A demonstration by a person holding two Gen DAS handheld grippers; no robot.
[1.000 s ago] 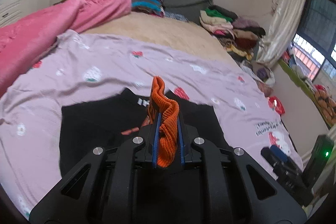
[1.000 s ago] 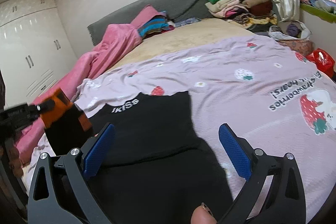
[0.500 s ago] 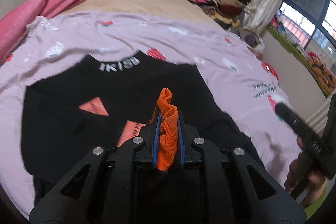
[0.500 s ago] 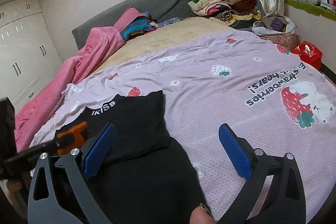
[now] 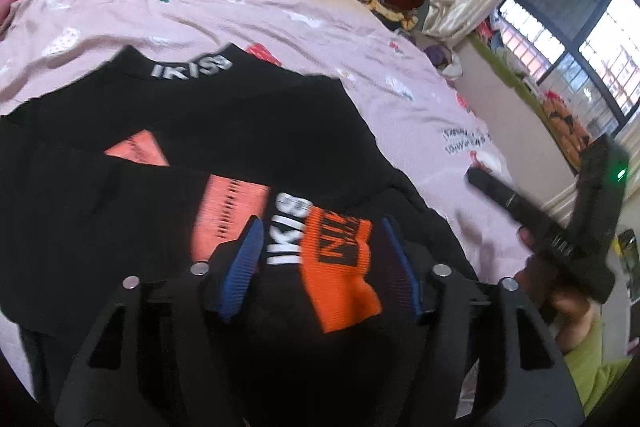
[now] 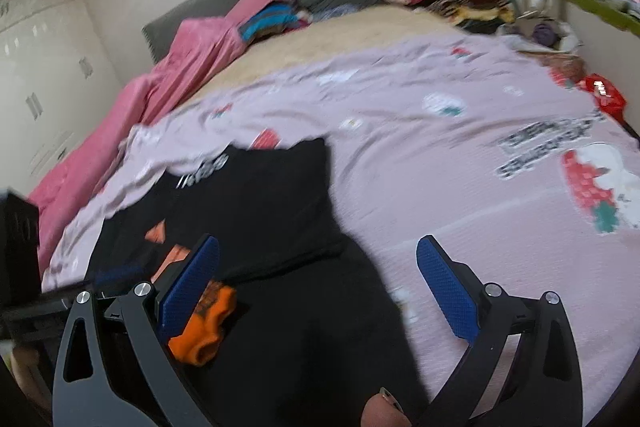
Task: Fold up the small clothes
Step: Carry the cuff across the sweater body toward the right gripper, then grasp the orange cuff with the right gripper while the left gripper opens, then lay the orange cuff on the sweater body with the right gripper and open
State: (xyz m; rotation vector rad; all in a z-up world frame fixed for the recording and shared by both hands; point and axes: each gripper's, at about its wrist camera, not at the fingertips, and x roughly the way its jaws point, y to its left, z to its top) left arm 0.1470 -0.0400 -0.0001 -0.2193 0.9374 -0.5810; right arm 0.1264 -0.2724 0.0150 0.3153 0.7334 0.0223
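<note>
On the left, the black garment (image 5: 224, 131) lies spread flat on the lilac strawberry-print sheet (image 5: 280, 15), its orange cuff (image 5: 340, 267) loose between the left gripper (image 5: 320, 263) fingers, which have just been opening, while the right gripper (image 6: 320, 291) hovers, fingers spread wide and empty, over the garment's right edge.

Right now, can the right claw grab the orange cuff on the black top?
Probably yes. The right claw is open with nothing between its pads, and the orange cuff lies uncovered on the black top just beside it. The left claw, which has just been opening, crowds that spot.
</note>
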